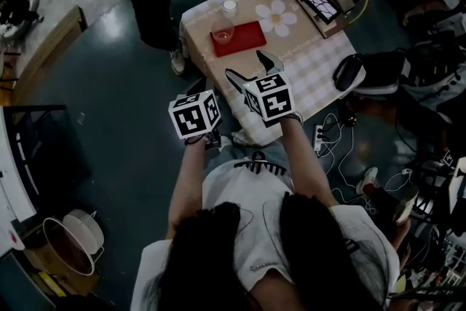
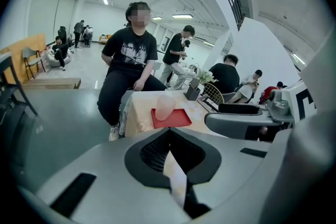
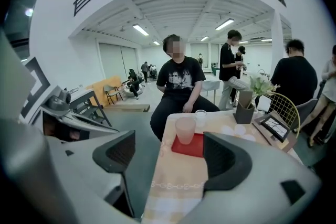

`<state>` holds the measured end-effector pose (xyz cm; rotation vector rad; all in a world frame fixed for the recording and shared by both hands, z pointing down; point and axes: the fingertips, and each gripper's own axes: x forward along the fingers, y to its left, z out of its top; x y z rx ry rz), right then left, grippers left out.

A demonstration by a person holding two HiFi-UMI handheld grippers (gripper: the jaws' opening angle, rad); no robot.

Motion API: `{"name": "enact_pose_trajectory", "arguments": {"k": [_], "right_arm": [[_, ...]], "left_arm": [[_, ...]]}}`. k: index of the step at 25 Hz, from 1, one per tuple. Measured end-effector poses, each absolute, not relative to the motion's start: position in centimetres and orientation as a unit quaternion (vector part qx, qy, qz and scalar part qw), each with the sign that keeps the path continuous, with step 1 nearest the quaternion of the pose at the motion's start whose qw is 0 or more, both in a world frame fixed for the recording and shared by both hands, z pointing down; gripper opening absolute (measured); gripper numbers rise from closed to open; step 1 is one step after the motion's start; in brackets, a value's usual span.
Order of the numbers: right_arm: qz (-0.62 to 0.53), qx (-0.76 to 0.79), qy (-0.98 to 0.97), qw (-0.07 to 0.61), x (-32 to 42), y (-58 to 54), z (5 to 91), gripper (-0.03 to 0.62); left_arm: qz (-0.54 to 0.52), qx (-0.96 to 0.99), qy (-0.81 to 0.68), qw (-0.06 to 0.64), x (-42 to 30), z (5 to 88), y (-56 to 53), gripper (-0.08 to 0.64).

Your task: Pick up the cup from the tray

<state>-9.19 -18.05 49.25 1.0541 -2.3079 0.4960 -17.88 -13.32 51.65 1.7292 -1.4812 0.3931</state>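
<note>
Right tool (image 3: 170, 153) gaping wide and empty, aimed straight at the pink cup (image 3: 185, 129); this looks like the approach, so the job is to keep those jaws spread, hold the cup dead centre between them, come in low over the tabletop (image 1: 313, 65) and close only once both pads flank the cup's wall; mind the small glass (image 3: 200, 117) just behind it. Cup stands upright at the left end of the red tray (image 3: 190, 148), well ahead of the tool, untouched; left tool (image 2: 170, 157) is closed on nothing, held back beside.
</note>
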Motion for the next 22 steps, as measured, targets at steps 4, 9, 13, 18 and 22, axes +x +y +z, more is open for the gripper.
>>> {"name": "enact_pose_trajectory", "arguments": {"k": [4,9,13,18,22], "right_arm": [[0.193,0.377,-0.857,0.294,-10.1,-21.4,51.0,0.39],[0.199,0.365,-0.854,0.312,-11.0,-24.9,53.0,0.39],[0.198,0.339,-0.858,0.33,-12.5,-27.0,54.6,0.388],[0.206,0.323,-0.854,0.352,-13.4,-30.0,57.2,0.388],[0.213,0.305,-0.847,0.379,-14.7,-30.8,59.8,0.39]], "left_arm": [[0.159,0.671,-0.593,0.416,-18.2,52.5,-16.0,0.004],[0.161,0.662,-0.599,0.42,-18.3,52.9,-19.4,0.003],[0.158,0.655,-0.604,0.425,-18.6,53.2,-21.8,0.003],[0.157,0.641,-0.61,0.439,-18.3,55.0,-23.7,0.004],[0.15,0.629,-0.617,0.449,-19.3,56.4,-24.3,0.003]]}}
